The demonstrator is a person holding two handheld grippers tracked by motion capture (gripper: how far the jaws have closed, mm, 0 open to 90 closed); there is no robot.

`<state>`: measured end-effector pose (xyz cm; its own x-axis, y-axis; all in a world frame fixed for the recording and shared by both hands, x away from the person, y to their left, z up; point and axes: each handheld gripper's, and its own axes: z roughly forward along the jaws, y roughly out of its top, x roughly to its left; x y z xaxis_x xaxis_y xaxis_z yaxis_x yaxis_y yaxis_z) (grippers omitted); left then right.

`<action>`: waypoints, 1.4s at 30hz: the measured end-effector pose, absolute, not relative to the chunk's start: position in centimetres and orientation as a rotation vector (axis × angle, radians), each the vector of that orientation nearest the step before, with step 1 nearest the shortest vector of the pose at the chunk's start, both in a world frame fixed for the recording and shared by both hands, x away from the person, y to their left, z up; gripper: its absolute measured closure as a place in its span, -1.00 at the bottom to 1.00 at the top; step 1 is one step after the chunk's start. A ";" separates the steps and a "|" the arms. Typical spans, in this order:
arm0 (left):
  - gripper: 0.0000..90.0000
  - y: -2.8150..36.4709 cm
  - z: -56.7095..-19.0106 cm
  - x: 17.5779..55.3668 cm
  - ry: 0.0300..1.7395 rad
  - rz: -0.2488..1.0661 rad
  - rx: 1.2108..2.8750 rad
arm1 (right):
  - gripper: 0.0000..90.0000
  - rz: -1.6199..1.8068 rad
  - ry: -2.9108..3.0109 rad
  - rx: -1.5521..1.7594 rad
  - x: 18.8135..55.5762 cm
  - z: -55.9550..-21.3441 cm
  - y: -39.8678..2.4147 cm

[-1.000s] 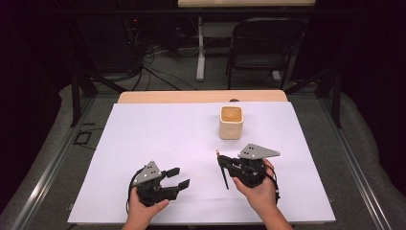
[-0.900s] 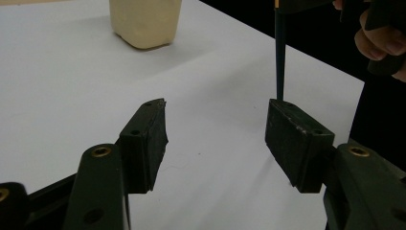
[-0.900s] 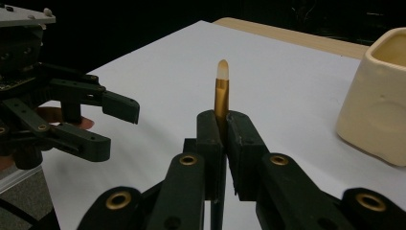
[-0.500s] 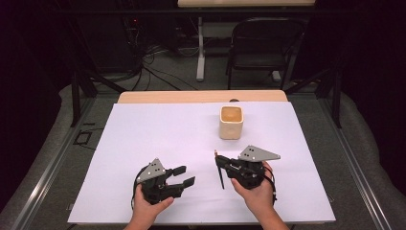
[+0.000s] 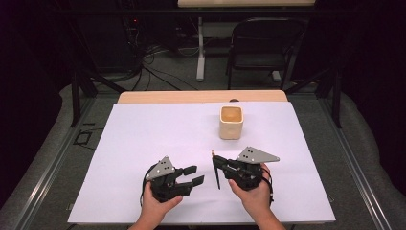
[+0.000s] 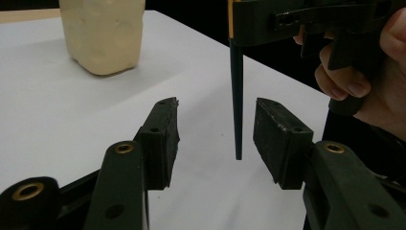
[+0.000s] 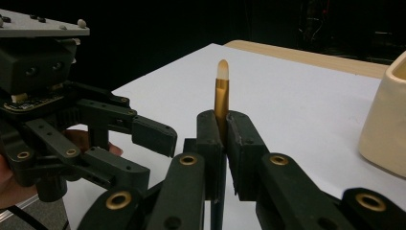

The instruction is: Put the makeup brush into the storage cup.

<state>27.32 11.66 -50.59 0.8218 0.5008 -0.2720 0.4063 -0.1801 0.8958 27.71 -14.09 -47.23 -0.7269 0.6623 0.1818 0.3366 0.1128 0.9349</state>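
My right gripper (image 5: 216,161) is shut on a small brush (image 7: 221,91) with a gold ferrule and a pale tip. It holds the brush upright, so the dark handle (image 6: 236,96) hangs down towards the white sheet (image 5: 143,139). My left gripper (image 5: 194,175) is open and just left of the brush, its jaws pointing at it. Its jaws have just been closing. Seen from the left gripper view, the handle stands in line with the gap, slightly ahead of the pads (image 6: 280,134) and untouched by them. A cream square cup (image 5: 231,122) stands farther back.
The white sheet covers a wooden table whose far edge (image 5: 201,96) shows behind the cup. A dark chair (image 5: 265,43) and cables lie on the floor beyond the table. The sheet's left half is bare.
My left gripper has moved right, closer to the brush, and its jaws have narrowed. The right hand and the brush have kept still.
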 end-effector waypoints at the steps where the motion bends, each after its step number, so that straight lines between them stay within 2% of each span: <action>1: 0.14 11.5 -50.6 27.4 0.695 0.092 1.802 | 0.86 1.650 2.112 0.980 27.7 -47.2 -14.1; 16: 0.23 10.9 -51.5 27.7 0.730 -0.012 1.760 | 0.86 1.679 2.103 0.968 27.3 -47.6 -13.4; 31: 0.33 10.5 -52.0 27.6 0.725 -0.014 1.775 | 0.86 1.709 2.093 0.957 26.9 -48.0 -12.9; 42: 0.48 10.3 -52.2 27.5 0.704 -0.028 1.772 | 0.86 1.723 2.084 0.947 26.7 -48.0 -12.6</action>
<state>27.50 10.32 -52.18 0.8184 0.4427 -0.3665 0.4702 -0.1490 0.8699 26.70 -12.61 -48.03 -0.7475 0.6360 0.1918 0.3077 0.0757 0.9485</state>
